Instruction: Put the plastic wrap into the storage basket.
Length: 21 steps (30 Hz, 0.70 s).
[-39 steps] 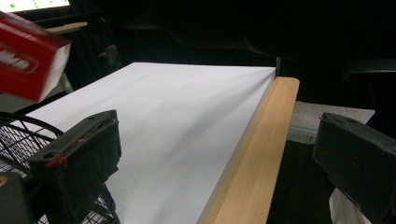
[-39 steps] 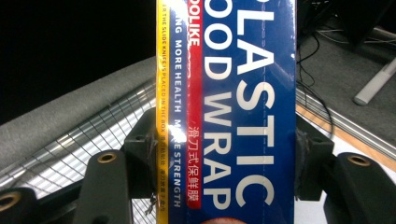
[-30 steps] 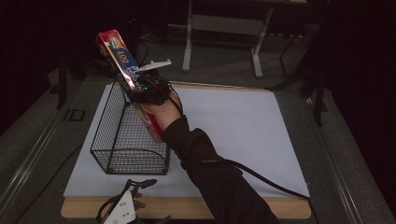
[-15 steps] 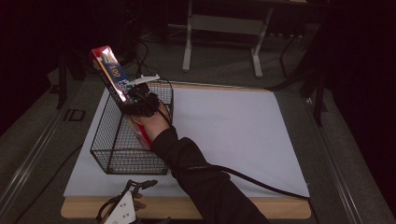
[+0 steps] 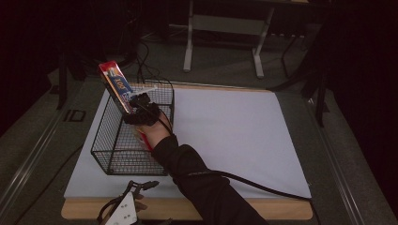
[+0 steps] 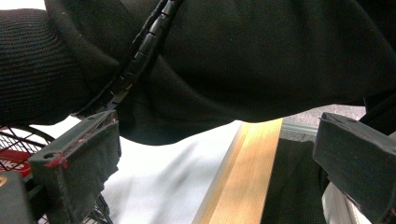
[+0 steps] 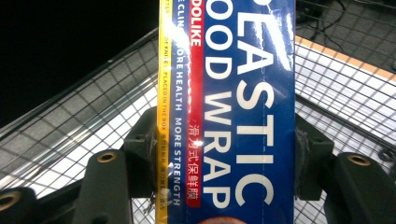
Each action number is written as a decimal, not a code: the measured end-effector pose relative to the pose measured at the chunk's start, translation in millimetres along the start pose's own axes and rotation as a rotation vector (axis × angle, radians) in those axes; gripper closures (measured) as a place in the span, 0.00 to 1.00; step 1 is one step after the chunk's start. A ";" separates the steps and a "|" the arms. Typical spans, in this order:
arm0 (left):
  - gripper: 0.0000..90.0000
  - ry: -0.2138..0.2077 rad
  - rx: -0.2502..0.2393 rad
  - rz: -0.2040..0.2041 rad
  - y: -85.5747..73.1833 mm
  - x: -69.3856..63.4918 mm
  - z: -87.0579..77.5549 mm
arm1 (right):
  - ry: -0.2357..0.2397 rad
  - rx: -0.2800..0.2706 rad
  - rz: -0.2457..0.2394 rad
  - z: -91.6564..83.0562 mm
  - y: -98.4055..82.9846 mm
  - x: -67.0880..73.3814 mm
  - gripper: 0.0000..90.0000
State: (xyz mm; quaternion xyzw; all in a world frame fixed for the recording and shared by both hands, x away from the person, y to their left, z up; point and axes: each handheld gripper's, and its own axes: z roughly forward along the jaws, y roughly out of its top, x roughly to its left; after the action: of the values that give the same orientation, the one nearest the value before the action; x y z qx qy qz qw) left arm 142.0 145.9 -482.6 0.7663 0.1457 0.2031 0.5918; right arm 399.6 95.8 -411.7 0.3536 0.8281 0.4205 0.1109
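I have the plastic wrap box (image 5: 115, 86) clamped tight in my right gripper (image 5: 136, 104) fingers, over the 12 o'clock end of the wire basket (image 5: 112, 154); I should tip it flat and go down slowly so it misses the wires. It is lower now than a moment ago. My left gripper (image 5: 123, 213) waits at the bench (image 5: 244, 136) edge at 6 o'clock, fingers apart.

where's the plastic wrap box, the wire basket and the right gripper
plastic wrap box (image 7: 243, 112), right gripper view, on its blue printed face
wire basket (image 5: 109, 150), high view, on its left wall
right gripper (image 5: 133, 104), high view, between its fingertips
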 end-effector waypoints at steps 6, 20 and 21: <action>0.02 -0.003 0.003 0.004 -0.1 -0.4 -0.2 | 0.032 0.029 0.042 6.7 0.7 -9.6 0.44; 0.02 -0.009 0.009 0.004 -0.4 -0.7 0.8 | -0.056 0.179 0.008 25.5 -12.1 -18.2 0.40; 0.02 -0.010 0.009 0.004 -0.4 -0.6 0.9 | -0.060 0.186 0.007 27.7 -15.2 -18.4 0.40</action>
State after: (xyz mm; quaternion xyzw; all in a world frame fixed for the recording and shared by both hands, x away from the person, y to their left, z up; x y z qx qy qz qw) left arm 141.9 145.0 -483.2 0.7701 0.1424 0.1999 0.5888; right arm 418.8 94.4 -442.9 0.3778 0.8587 0.3312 0.1008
